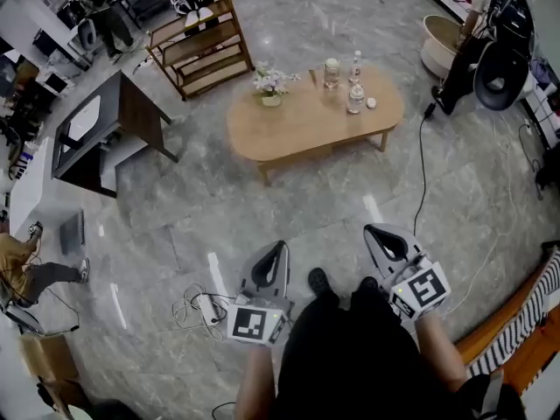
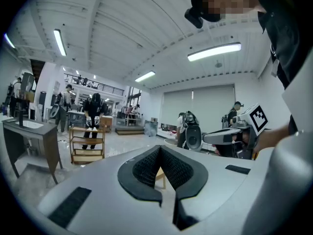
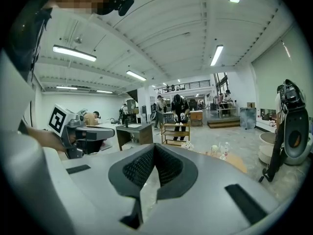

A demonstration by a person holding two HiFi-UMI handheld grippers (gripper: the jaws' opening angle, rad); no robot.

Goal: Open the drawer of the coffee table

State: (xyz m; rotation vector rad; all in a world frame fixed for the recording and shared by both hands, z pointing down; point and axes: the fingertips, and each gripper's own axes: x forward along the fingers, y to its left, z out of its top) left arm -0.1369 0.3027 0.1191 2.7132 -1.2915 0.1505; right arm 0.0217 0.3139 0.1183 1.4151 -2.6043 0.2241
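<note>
short of the coffee table (image 1: 297, 128), left gripper (image 1: 280, 247), right gripper (image 1: 371, 231) near level, fingers (image 2: 143, 169) closed, empty

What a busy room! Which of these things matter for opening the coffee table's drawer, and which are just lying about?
For the job: coffee table, left gripper, right gripper (both shut, empty). The drawer itself doesn't show from here.

Lying about: flower pot, jar and bottles on the table; wooden shelf; dark desk; power strip on the floor.
</note>
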